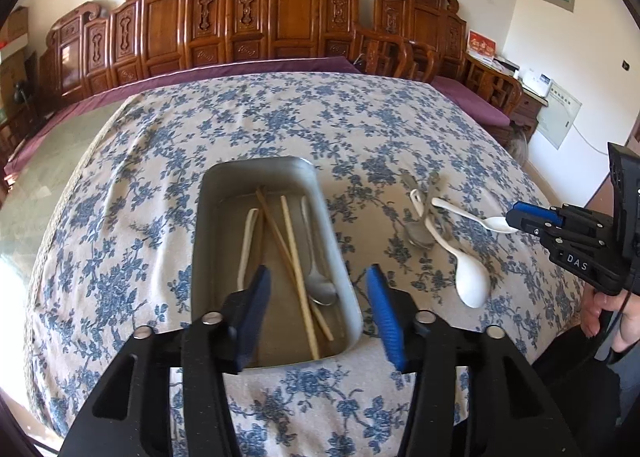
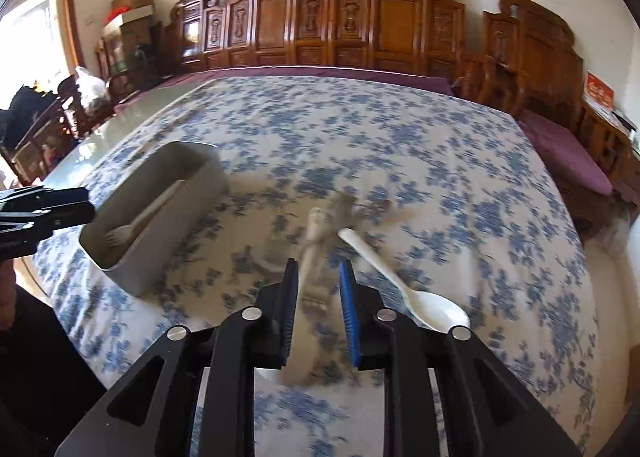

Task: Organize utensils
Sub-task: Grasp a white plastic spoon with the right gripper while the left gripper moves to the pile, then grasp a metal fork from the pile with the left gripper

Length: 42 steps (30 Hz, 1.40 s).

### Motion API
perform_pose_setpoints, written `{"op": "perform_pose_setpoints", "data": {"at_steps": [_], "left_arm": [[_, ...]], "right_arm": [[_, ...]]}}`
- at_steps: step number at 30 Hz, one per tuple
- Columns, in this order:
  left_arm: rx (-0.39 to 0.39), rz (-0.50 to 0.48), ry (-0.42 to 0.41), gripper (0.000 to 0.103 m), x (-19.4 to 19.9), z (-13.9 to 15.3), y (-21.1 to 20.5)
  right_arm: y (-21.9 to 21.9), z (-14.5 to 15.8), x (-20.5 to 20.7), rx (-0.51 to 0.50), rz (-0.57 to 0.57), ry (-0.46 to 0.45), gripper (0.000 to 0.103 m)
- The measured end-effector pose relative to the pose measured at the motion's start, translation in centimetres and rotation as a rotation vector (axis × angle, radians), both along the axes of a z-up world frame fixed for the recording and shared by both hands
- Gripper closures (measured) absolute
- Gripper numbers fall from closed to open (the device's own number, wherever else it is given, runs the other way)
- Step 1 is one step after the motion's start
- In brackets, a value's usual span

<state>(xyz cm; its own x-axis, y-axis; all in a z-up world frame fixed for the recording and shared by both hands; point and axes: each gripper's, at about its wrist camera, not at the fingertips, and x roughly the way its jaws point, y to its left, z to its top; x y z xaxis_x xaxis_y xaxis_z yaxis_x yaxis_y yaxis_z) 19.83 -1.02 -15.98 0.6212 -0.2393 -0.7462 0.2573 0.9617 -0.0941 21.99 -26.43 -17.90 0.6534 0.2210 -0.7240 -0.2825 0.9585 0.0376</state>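
Step in hand: sorting loose cutlery into the grey tray point(image 1: 208, 217); judging by the layout, one item is dealt with and the next pick is being lined up.
Left claw point(image 1: 316, 309): jaws apart, nothing between them; it hangs over the near end of the tray, whose contents lie just ahead of its tips.
Right claw point(image 2: 319, 313): jaws a little apart, not clamped on anything; a blurred pile of cutlery point(image 2: 320, 241) lies directly ahead between the tips.
Task's things, loose: the pile sits on the floral tablecloth point(image 1: 160, 145), to the right of the left claw and well apart from the tray; a white spoon point(image 2: 404, 289) lies just right of the right claw's right finger.
Next move calls for: lowering the right claw onto one handle in the pile, closing on it alone, then carrying it leftwards to the tray.
Count in tray: three chopsticks or so, one metal spoon point(image 1: 320, 281), one white plastic fork point(image 2: 136, 221).
Count loose: three white spoons; probably two or three metal pieces beneath them, though overlap and blur make that uncertain.
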Motion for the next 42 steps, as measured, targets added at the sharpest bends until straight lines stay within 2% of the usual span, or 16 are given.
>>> {"op": "perform_pose_setpoints", "data": {"at_steps": [3, 5, 10, 13, 17, 23, 29, 31, 38, 42], "left_arm": [[-0.002, -0.014, -0.005, 0.051, -0.3, 0.0, -0.7], [-0.001, -0.024, -0.008, 0.04, -0.5, 0.0, -1.3], [0.016, -0.05, -0.013, 0.036, -0.8, -0.4, -2.4], [0.025, -0.066, -0.015, 0.029, -1.0, -0.7, -3.1], [0.028, -0.076, -0.011, 0.029, -1.1, -1.1, -3.8], [0.032, -0.086, 0.005, 0.029, -1.1, -1.7, -4.7], [0.046, -0.107, 0.014, 0.029, -1.1, -2.0, -5.9], [0.059, -0.11, 0.018, 0.029, -0.8, -1.9, -6.7], [0.096, -0.131, 0.032, 0.029, 0.3, -1.9, -8.7], [0.11, -0.138, 0.049, 0.029, 1.4, -2.5, -9.6]], "right_arm": [[-1.0, -0.6, 0.1, -0.011, -0.021, 0.002, 0.069], [-1.6, -1.0, 0.1, -0.019, -0.03, 0.005, 0.067], [-2.8, -2.5, 1.3, -0.051, -0.047, 0.027, 0.057], [-3.7, -3.6, 2.3, -0.069, -0.063, 0.042, 0.053], [-5.4, -4.9, 3.1, -0.059, -0.1, 0.06, 0.044], [-7.8, -5.8, 4.3, 0.016, -0.156, 0.09, 0.043], [-9.2, -7.6, 5.2, 0.083, -0.207, 0.187, 0.043], [-9.3, -7.7, 5.2, 0.095, -0.21, 0.189, 0.049], [-9.7, -7.8, 5.0, 0.136, -0.21, 0.206, 0.086], [-10.0, -7.5, 4.8, 0.172, -0.203, 0.198, 0.094]]}}
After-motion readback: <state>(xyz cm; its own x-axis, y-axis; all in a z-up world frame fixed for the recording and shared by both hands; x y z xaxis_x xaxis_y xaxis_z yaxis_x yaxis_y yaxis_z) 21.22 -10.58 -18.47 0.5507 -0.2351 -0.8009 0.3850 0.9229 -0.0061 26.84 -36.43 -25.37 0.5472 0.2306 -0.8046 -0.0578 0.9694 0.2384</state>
